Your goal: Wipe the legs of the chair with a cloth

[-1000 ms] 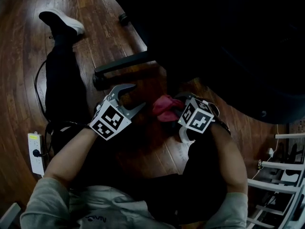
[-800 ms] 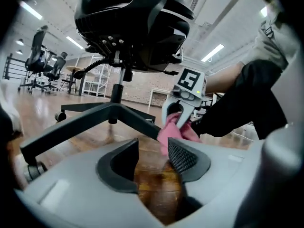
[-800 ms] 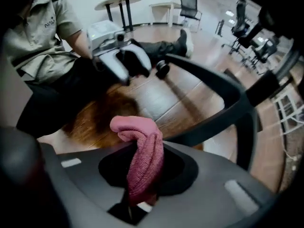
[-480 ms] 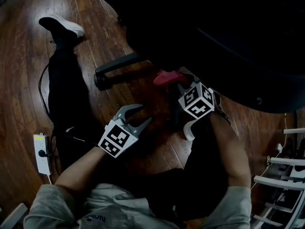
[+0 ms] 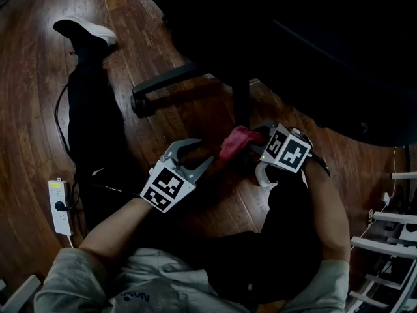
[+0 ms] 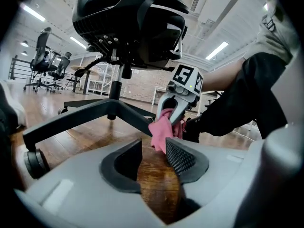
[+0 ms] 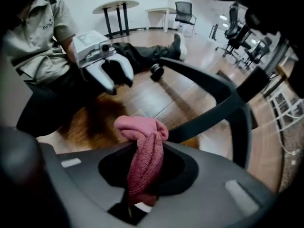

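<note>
A pink cloth is bunched in my right gripper, whose jaws are shut on it. In the right gripper view the cloth hangs between the jaws, close against a black chair leg. The chair's base spreads over the wood floor, with a caster at the end of one leg and the column above the cloth. My left gripper sits just left of the cloth and is open. Its jaws have just been closing, with only floor showing between them.
The person's outstretched dark trouser leg and white shoe lie to the left of the chair base. A white power strip with a cable lies at the lower left, and a white rack stands at the right edge. Several office chairs stand far back.
The right gripper carried the cloth away toward the chair's hub, then drew it back toward me. The left gripper moved toward me and to the right, then held still, its jaws narrower.
</note>
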The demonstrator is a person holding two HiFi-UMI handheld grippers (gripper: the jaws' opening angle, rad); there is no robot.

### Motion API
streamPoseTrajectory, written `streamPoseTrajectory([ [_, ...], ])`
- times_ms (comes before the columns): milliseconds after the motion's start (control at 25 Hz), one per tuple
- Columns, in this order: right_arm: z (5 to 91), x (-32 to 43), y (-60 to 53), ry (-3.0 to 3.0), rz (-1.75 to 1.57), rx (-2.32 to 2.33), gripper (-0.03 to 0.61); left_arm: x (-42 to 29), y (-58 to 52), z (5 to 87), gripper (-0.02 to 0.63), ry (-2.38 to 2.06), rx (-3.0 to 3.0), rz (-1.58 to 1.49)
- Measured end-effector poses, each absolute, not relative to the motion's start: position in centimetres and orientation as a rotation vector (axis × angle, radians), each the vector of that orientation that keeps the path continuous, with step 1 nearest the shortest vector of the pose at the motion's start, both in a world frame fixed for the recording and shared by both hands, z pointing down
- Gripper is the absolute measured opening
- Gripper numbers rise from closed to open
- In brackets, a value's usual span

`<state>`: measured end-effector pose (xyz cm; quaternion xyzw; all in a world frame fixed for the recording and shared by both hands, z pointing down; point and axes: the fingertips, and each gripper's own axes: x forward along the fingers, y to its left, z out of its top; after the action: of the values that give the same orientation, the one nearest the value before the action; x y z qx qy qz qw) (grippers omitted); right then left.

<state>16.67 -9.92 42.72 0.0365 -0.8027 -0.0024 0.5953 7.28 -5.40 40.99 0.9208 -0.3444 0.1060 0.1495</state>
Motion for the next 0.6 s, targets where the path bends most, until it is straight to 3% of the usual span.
streamPoseTrajectory([
  [240,39.2,15.4,-19.3,-1.886,-0.346,0.524,0.095,7.3,-5.3,41.3,0.156,-1.029,2.616,0.314],
  [600,43.3,17.8,-6.8,-1.783,0.041,-0.064,0.092,7.3,-5.8,41.1,0.144,-1.064,2.603,0.306],
])
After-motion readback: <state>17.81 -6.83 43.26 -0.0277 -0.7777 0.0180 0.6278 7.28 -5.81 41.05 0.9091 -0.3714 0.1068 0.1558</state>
